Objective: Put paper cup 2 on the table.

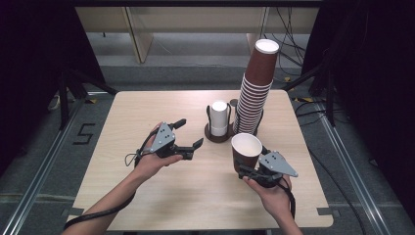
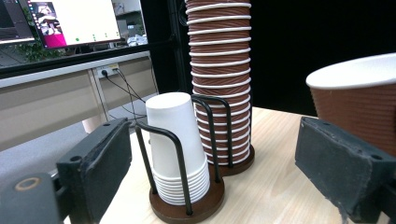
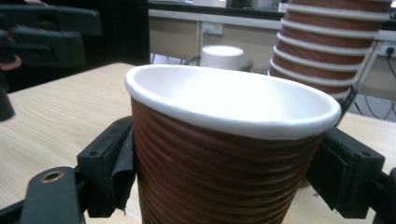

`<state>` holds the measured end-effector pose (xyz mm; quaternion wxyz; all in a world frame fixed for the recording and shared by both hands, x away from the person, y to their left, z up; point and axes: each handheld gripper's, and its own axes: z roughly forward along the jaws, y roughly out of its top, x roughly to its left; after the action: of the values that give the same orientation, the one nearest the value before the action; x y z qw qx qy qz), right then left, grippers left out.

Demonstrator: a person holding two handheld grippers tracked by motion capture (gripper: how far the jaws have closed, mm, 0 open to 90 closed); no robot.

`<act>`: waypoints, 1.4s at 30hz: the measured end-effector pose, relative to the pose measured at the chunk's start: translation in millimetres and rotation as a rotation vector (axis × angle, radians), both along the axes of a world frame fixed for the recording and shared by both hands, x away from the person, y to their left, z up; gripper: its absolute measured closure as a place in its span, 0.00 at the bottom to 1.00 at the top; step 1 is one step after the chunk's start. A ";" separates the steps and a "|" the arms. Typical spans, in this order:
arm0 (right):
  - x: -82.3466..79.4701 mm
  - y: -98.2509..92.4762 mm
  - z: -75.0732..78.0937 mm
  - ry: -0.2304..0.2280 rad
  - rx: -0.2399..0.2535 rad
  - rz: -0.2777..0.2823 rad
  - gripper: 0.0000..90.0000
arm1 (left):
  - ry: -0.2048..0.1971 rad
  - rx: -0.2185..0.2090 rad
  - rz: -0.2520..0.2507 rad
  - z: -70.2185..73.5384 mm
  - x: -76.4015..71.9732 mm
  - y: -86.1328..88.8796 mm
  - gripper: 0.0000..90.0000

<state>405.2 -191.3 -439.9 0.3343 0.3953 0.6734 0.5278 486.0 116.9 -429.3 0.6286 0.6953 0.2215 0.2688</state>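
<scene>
The pale wooden surface carries everything, and both claws work over its near half. Largest on it is the tall stack of brown ribbed cups, which stands beyond the right claw and leans a little at its top; in the left gripper view this stack rises straight ahead between that claw's jaws, behind the smaller things. Just beside it, ahead and to the right of the left claw, sits a dark wire cup holder on a round wooden base, with a short stack of white cups nested upside down inside its black wire loops; the left gripper view shows that holder with the white cups close in front. The single brown cup with a white lining is upright in the right claw, whose two black jaws press on its ribbed wall from either side, at about half their spread; the right gripper view shows the cup squeezed between the pads, its rim slightly oval. The left claw has nothing in it: its jaws stand well apart, and the held cup appears just past its right-hand jaw.
</scene>
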 end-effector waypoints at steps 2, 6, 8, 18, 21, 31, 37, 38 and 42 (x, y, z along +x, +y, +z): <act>-2.8 1.7 -6.0 -0.006 -0.021 -0.018 0.20 | 0.001 0.010 0.001 -0.6 -0.6 1.2 0.12; -4.2 3.6 -18.6 0.016 -0.036 -0.039 0.19 | 0.005 0.001 0.000 -1.5 -1.6 0.1 0.12; -3.3 3.3 -24.3 0.003 -0.056 -0.049 0.19 | 0.005 0.001 -0.001 -1.3 -2.2 -0.3 0.12; -1.7 7.1 -38.0 0.044 -0.065 -0.051 0.18 | 0.010 0.004 0.004 -3.6 -3.4 0.6 0.12; -2.0 6.7 -36.8 0.031 -0.082 -0.072 0.18 | 0.009 0.003 0.004 -4.1 -3.6 1.8 0.12; -4.3 11.0 -43.0 0.053 -0.076 -0.058 0.18 | 0.013 0.007 0.005 -6.2 -3.8 1.5 0.12; -4.5 12.4 -44.4 0.060 -0.071 -0.070 0.18 | 0.020 0.007 0.007 -8.7 -4.3 2.2 0.12; -4.6 12.6 -44.3 0.065 -0.066 -0.071 0.17 | 0.020 0.006 0.007 -8.6 -4.5 2.4 0.12; -5.0 12.3 -44.6 0.061 -0.073 -0.062 0.16 | 0.019 0.007 0.006 -8.6 -5.1 3.0 0.12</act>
<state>400.2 -179.0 -484.5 0.3442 0.4194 0.6893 0.4800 480.9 119.9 -437.9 0.6232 0.6994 0.2288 0.2647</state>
